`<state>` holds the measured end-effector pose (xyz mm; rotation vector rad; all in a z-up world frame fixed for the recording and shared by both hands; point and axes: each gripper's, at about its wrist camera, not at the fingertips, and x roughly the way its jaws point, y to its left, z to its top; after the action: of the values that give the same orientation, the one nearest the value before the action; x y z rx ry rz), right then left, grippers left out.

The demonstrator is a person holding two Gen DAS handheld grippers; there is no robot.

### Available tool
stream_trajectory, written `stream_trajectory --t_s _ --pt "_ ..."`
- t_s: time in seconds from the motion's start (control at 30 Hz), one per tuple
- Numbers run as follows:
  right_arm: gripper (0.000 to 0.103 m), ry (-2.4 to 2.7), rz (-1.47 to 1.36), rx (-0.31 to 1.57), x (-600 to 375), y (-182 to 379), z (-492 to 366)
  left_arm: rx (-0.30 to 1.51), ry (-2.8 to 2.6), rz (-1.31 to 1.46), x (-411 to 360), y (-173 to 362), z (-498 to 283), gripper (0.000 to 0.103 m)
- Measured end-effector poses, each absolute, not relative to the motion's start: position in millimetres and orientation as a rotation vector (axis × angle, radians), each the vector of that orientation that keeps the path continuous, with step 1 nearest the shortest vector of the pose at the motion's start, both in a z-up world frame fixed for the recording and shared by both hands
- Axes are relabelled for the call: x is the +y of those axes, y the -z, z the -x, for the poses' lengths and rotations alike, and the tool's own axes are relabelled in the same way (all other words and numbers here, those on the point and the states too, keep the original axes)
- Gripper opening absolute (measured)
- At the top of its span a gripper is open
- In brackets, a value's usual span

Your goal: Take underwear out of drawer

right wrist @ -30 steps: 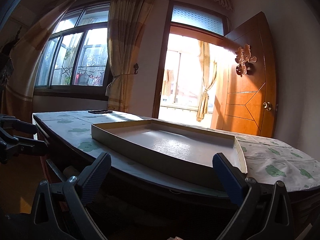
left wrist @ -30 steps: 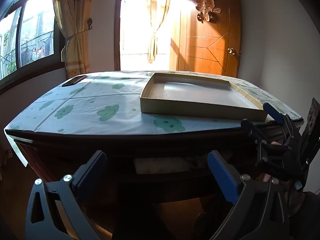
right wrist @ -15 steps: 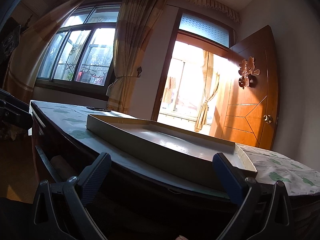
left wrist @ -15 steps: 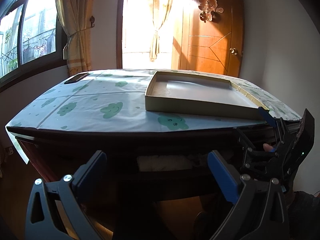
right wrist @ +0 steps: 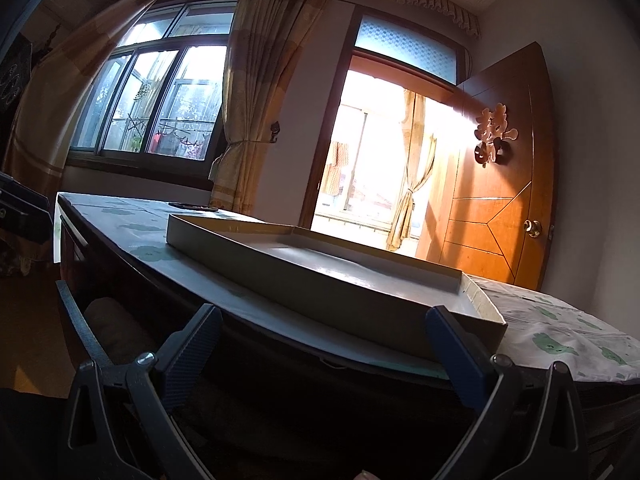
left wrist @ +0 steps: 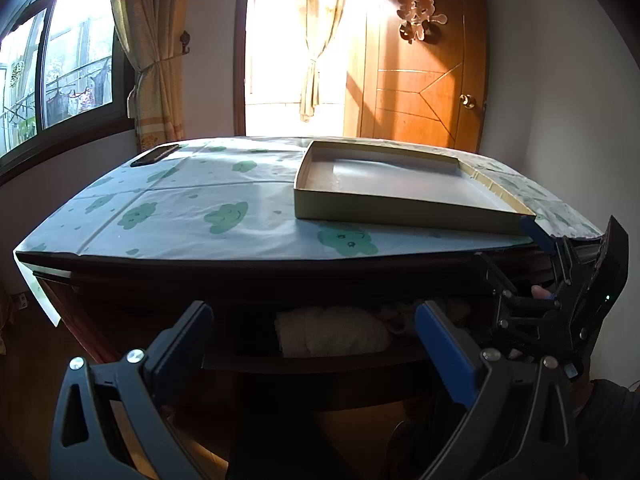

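Observation:
Under the tabletop a dark wooden drawer (left wrist: pixel 320 364) stands partly pulled out. A pale rolled piece of underwear (left wrist: pixel 332 334) lies inside it, with more crumpled fabric to its right. My left gripper (left wrist: pixel 316 344) is open in front of the drawer, level with the roll and not touching it. My right gripper (left wrist: pixel 516 252) hangs at the table's right front edge with a hand behind it. In the right wrist view that gripper (right wrist: pixel 322 350) is open and empty below the table edge. The drawer (right wrist: pixel 80 320) and a dim fabric roll (right wrist: pixel 116 324) show at the left.
A shallow cardboard box (left wrist: pixel 400 212) sits on the right half of the cloud-patterned tablecloth (left wrist: pixel 200 208). A dark phone (left wrist: pixel 155 155) lies at the far left corner. A wooden door (left wrist: pixel 420 92), a bright doorway and curtained windows stand behind the table.
The right wrist view has sunk lower and rolled, closer under the table edge. The left view has shifted slightly, showing a little more of the drawer's inside.

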<state>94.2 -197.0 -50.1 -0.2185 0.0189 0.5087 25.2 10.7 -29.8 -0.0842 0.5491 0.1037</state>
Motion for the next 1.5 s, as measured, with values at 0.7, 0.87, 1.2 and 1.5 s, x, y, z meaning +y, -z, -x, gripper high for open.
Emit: stream_trajectory --t_s 0.7,0.87,1.2,1.5 --pt "0.102 -0.535 0.265 0.149 -192 53 -83 0.569 -0.101 0.072 10 30 -18 0.103" --pt "0.102 -0.541 0.258 0.186 -194 53 -78 0.569 -0.102 0.073 11 29 -18 0.103" --pt "0.102 -0.557 0.245 0.23 -197 53 -66 0.578 -0.1 0.065 12 29 -15 0.103" --pt "0.102 -0.572 0.231 0.271 -199 51 -59 0.594 -0.096 0.065 13 32 -14 0.103"
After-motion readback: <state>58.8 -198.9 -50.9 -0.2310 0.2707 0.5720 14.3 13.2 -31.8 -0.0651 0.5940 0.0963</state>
